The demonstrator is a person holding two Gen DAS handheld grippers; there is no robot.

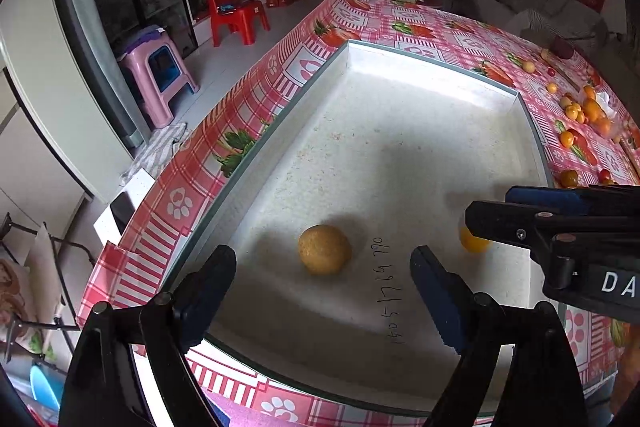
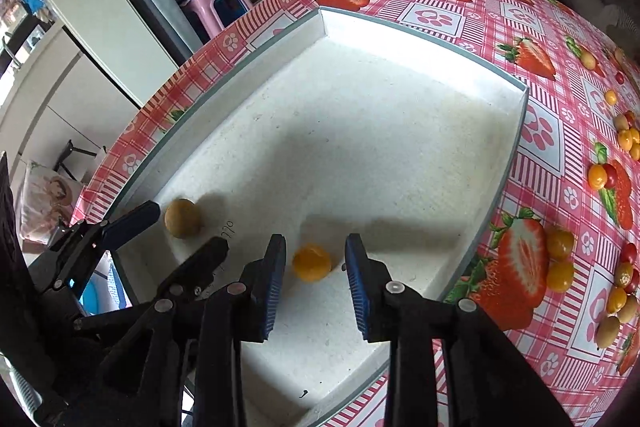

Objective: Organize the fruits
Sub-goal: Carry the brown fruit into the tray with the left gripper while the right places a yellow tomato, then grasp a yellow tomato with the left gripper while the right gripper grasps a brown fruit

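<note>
Both my jaws wide open over the white tray (image 1: 400, 131), left gripper (image 1: 324, 281) framing a tan fruit (image 1: 325, 249) without touching, right gripper (image 2: 316, 281) straddling an orange fruit (image 2: 311, 262), more fruits (image 2: 560, 259) scattered on the strawberry-print counter (image 2: 480, 11) beside it.

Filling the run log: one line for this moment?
left gripper: open | right gripper: open | tan fruit, orange fruit: in tray

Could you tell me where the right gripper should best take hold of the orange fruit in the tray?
Probably across its widest middle, coming straight ahead: the round orange fruit lies loose on the white tray floor, already centred between the right gripper's open fingers.
</note>
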